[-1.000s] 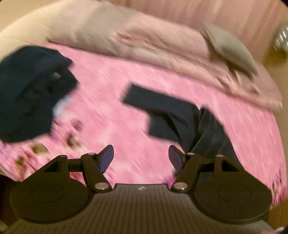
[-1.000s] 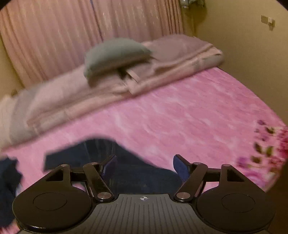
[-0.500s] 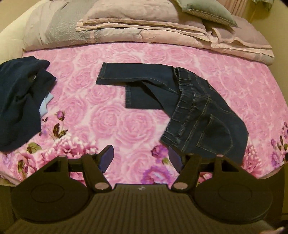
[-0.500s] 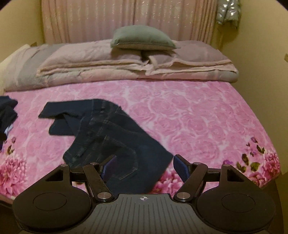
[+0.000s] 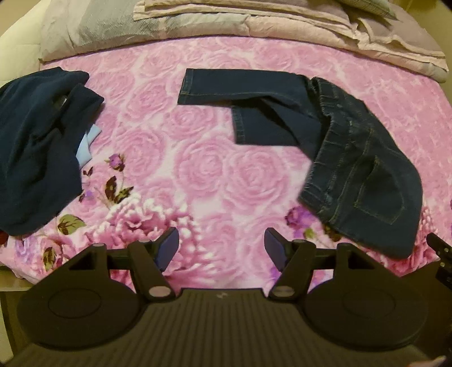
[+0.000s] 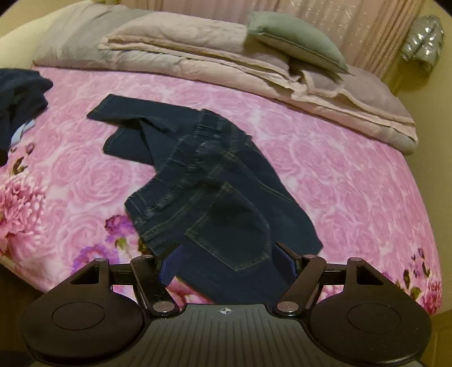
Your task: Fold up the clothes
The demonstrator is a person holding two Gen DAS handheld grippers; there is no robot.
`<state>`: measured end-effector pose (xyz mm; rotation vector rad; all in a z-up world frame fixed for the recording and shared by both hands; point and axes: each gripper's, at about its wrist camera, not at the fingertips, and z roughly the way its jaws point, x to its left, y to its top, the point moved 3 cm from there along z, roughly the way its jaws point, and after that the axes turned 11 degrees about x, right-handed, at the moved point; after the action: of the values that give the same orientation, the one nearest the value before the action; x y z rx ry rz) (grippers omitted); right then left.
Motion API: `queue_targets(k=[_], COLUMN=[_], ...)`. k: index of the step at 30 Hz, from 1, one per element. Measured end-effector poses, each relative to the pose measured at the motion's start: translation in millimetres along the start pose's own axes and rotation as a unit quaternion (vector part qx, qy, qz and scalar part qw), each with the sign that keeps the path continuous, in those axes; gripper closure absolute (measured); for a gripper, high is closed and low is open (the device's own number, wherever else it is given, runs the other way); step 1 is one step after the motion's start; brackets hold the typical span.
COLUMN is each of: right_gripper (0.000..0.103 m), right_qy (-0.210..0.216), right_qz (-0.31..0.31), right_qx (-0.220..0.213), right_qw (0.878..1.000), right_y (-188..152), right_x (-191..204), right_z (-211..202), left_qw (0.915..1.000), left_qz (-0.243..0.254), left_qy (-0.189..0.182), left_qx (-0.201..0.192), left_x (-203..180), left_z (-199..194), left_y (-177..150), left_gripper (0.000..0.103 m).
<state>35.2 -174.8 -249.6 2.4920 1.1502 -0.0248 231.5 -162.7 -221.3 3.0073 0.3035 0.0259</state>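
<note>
The left claw [image 5: 221, 245] stands wide, nothing between its fingers, over the near edge of the pink rose-print bedspread [image 5: 197, 169]. Just ahead of it lies bare spread with printed purple flowers and dark leaves. Off to its left, a heap of dark navy clothes [image 5: 34, 146] sits crumpled, a scrap of light blue cloth [image 5: 89, 141] poking out from under its right side. Ahead and to the right of this claw lie the jeans [image 5: 353, 169], seat and back pocket nearest, well apart from its fingers, with nothing between them and the claw. At the far right edge of this view a bit of black hardware shows, too little to say what it is.

The right claw [image 6: 226, 265] is also wide and grips nothing. The seat end of the jeans [image 6: 220, 197] lies right in front of it, the back pocket showing between the two fingers; whether the fingers touch the denim cannot be told. From there the jeans run away and to the left, one leg folded over the other, the cuffs farthest from the claw. The navy heap [image 6: 19, 96] lies far left.

Beyond everything, folded beige and grey quilts [image 6: 197, 56] stretch across the far side of the bed, a grey-green pillow [image 6: 296, 39] on top, pink curtains [image 6: 367, 25] behind.
</note>
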Motion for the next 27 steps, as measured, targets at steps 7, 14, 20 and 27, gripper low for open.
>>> queue_targets(k=[7, 14, 20, 27], right_gripper=[0.03, 0.03, 0.03, 0.03], right_qy=[-0.011, -0.028, -0.029, -0.009], right_qz=[0.001, 0.038, 0.046, 0.094], right_qx=[0.02, 0.034, 0.037, 0.061], right_qw=[1.0, 0.998, 0.998, 0.994], right_y=[-4, -7, -12, -15], right_x=[11, -9, -22, -49], right_z=[6, 7, 5, 2], left_qw=[0.9994, 0.9981, 0.9961, 0.9923], left_qz=[0.024, 0.059, 0.087, 0.123], left_qy=[0.017, 0.008, 0.0, -0.004], left_qx=[0.017, 0.011, 0.012, 0.007], left_x=[-5, -30, -54, -87], left_z=[12, 15, 18, 13], left_y=[11, 22, 28, 30], left_gripper=[0.04, 0.04, 0.04, 0.04])
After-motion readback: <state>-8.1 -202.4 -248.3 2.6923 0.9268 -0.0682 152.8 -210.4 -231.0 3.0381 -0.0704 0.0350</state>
